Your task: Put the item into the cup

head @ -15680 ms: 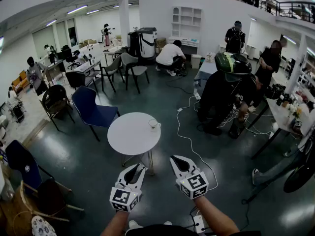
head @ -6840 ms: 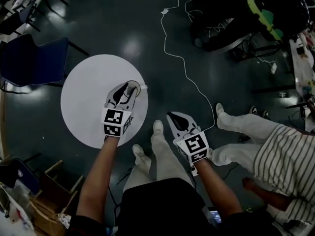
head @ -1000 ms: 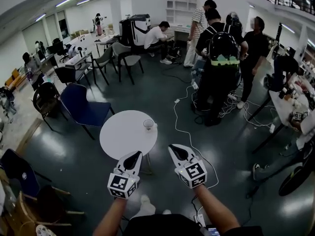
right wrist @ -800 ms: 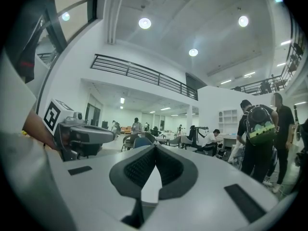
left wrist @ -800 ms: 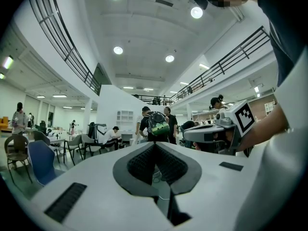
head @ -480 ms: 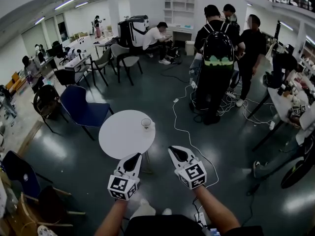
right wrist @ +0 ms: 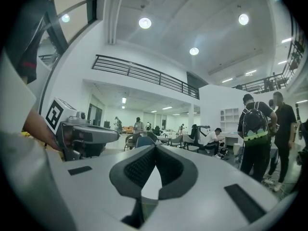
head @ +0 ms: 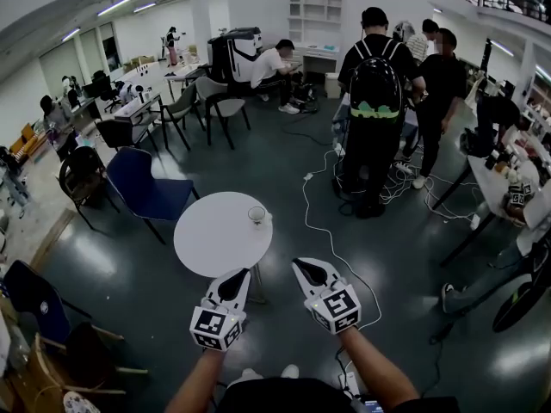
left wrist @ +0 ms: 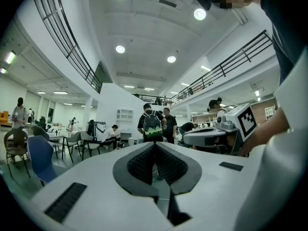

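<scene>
**Both grippers shut, empty**

Left gripper (head: 234,282) and right gripper (head: 303,272): jaws together, nothing between, per the gripper views. Both are held short of the round table (head: 207,239), probably idle. Only the head view shows the cup (head: 256,215), near the table's right edge. Item too small to make out.

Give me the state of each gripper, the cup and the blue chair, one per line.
left gripper: shut, empty.
right gripper: shut, empty.
cup: upright on the round table, near its right edge; contents too small to tell.
blue chair: unoccupied, left of the table.
</scene>
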`<state>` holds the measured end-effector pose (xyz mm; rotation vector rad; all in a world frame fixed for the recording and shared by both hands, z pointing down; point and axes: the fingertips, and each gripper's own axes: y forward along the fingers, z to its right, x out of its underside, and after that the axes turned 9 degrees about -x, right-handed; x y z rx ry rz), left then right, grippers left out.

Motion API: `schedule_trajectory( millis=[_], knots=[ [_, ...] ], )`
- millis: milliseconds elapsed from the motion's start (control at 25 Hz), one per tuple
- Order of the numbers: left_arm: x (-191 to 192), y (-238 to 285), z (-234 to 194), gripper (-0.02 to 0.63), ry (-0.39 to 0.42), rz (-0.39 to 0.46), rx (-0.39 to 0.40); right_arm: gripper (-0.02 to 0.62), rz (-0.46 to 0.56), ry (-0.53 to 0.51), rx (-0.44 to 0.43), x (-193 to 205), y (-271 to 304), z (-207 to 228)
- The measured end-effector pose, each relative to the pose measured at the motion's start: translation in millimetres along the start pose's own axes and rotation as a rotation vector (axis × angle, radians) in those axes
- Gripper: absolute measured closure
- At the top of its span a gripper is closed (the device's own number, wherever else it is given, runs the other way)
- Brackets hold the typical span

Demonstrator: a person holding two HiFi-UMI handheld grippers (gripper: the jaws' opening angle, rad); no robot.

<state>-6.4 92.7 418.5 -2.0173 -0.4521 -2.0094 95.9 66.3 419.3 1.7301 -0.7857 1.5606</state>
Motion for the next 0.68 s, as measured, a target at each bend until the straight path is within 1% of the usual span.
schedule_trajectory(
  millis=[200, 360, 680],
  knots=[
    [-9, -6, -8, 0.589, 0.007, 0.004, -0.001, 0.578, 0.007, 0.002, -0.002, -9, 5, -6],
    [-8, -10, -18, 0.589, 0.008, 0.001, -0.009, 0.578, 0.014, 0.001, -0.014, -12, 10, -11],
    [-14, -25, -40, 0.589, 0.019, 0.002, 0.008, 0.578, 0.012, 0.002, -0.004, -18, 27, -30]
  ],
)
